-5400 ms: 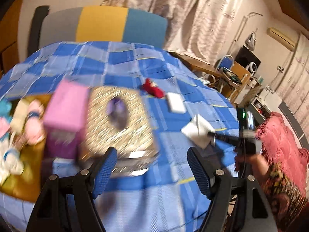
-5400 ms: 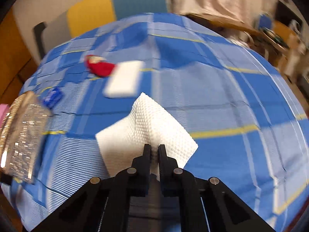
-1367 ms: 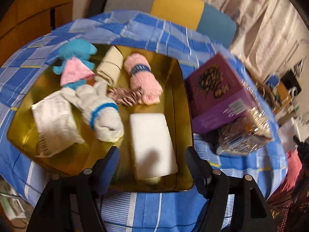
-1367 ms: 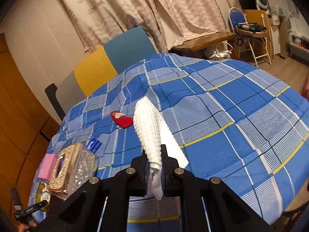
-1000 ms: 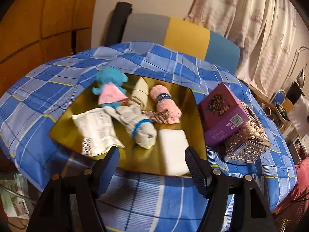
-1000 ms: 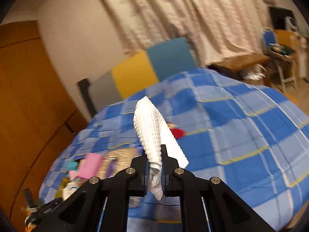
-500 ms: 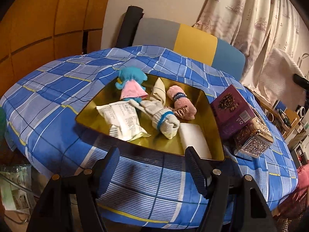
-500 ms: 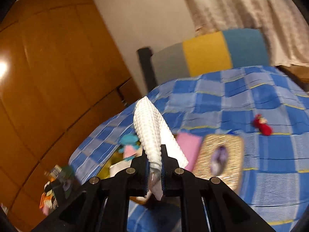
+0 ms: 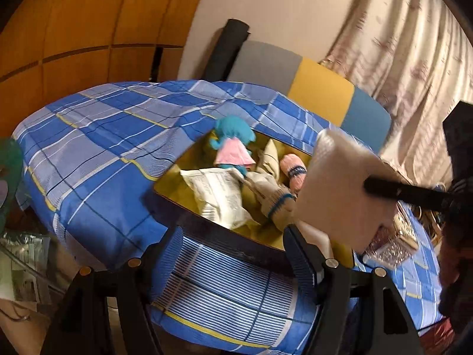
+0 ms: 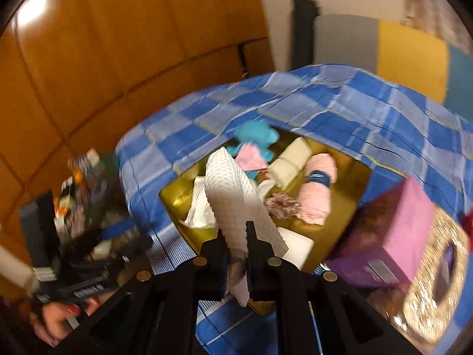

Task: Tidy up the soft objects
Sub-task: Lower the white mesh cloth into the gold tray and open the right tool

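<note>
Hanging from the right gripper point(image 10: 238, 238), the white embossed paper towel point(image 10: 233, 195) is pinched by its lower edge between closed jaws and stands up over the gold tray point(image 10: 343, 207). It looks nearly weightless and limp enough to fold on itself, so a pinch at one edge should suffice; it tears easily and may flutter on release. Below lie a blue plush doll point(image 10: 254, 136), a cream roll point(image 10: 291, 159), a pink rolled towel point(image 10: 317, 189) and a white packet point(image 9: 218, 198). The left gripper point(image 9: 236, 251) hovers near the tray's edge, jaws wide and empty. Motion blur smears the purple box point(image 10: 390, 236) and glittery tissue holder point(image 10: 437, 269). The towel hides part of the tray, and the checked cloth point(image 9: 97, 136) covers the desk.
</note>
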`<action>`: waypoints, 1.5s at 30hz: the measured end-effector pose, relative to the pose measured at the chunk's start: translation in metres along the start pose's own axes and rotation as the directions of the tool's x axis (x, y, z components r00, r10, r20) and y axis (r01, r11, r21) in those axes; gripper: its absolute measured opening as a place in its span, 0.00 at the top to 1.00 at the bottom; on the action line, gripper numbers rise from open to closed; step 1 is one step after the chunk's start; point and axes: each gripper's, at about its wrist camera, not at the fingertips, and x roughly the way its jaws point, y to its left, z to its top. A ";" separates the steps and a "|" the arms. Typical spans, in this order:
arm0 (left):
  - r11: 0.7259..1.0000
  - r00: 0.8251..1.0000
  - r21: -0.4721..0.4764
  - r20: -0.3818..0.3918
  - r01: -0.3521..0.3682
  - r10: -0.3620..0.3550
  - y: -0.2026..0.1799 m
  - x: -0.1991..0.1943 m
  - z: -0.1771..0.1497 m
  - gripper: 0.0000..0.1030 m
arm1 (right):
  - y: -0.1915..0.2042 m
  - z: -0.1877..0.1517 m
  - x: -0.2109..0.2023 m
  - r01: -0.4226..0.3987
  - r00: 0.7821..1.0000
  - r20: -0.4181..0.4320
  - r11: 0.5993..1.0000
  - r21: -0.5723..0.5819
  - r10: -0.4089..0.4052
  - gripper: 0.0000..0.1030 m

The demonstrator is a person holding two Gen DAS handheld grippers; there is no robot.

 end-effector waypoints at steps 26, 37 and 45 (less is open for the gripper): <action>0.998 1.000 -0.060 -0.030 -0.003 0.002 0.008 0.005 -0.002 0.31 | 0.015 0.002 0.039 0.038 0.999 -0.024 0.999 0.015 -0.037 0.53; 0.998 0.999 -0.060 -0.038 -0.003 0.000 0.009 0.007 -0.003 0.31 | 0.016 -0.014 0.110 0.073 0.965 -0.256 0.996 0.054 -0.057 0.67; 0.998 0.999 -0.069 -0.042 -0.010 0.007 0.011 0.010 -0.003 0.31 | 0.006 -0.010 0.057 0.009 0.988 -0.155 0.987 0.161 0.016 0.47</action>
